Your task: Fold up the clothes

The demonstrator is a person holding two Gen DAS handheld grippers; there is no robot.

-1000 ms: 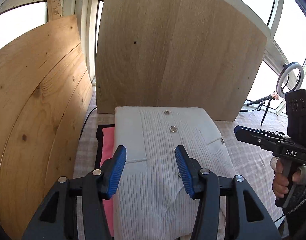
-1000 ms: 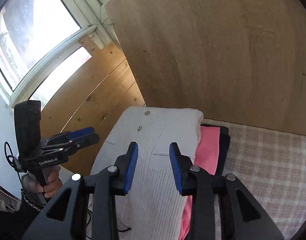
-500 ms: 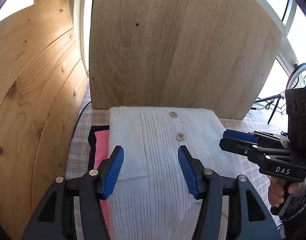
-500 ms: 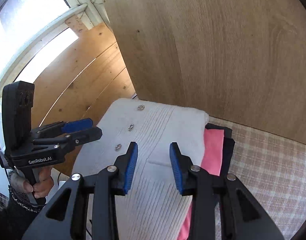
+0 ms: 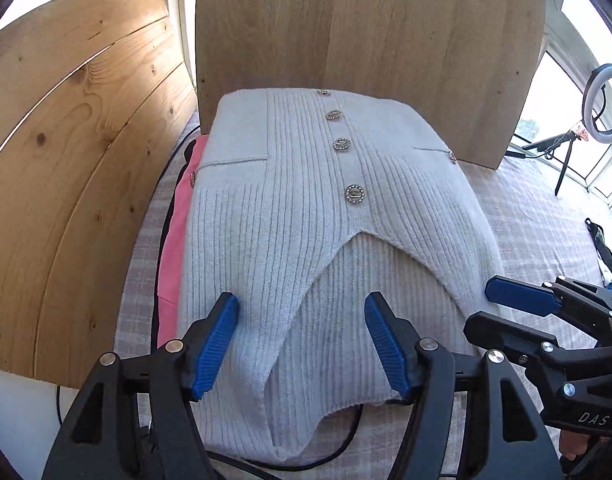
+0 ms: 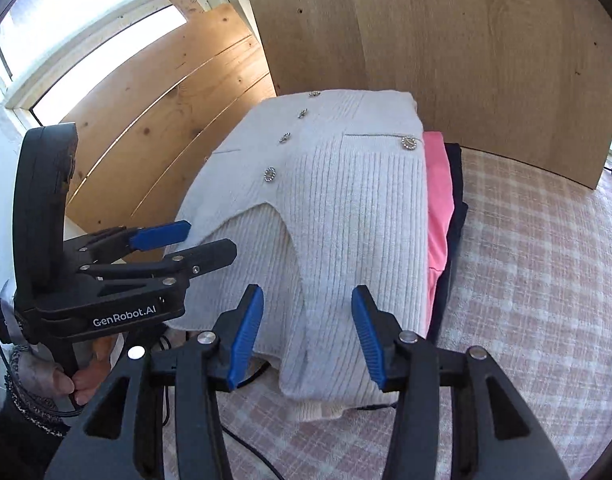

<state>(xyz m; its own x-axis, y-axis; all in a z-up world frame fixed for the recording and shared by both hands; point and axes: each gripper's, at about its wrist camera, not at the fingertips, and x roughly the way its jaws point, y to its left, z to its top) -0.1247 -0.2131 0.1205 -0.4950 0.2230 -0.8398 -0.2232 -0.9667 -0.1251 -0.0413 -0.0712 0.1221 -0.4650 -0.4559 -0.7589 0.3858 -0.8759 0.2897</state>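
A folded white ribbed cardigan (image 5: 326,216) (image 6: 326,208) with sparkly buttons tops a stack, over a pink garment (image 5: 173,256) (image 6: 440,200) and a dark one (image 6: 454,216). My left gripper (image 5: 301,340) hovers open over the cardigan's near edge, nothing between its blue pads. The right gripper (image 6: 306,336) is open too, above the near edge on its side. Each gripper shows in the other's view: the right one (image 5: 518,312) at the cardigan's right side, the left one (image 6: 177,244) at its left side.
Upright wooden boards (image 5: 366,40) (image 5: 73,152) wall the back and left of the checked cloth surface (image 6: 538,280). A black cable (image 5: 346,444) runs under the stack's near edge. A ring light on a tripod (image 5: 598,96) stands far right. A hand (image 6: 77,380) holds the left handle.
Both grippers have pulled back toward the near edge of the stack, so more of the cardigan and its lower buttons show. The right gripper's jaws opened wider. The cardigan stayed put.
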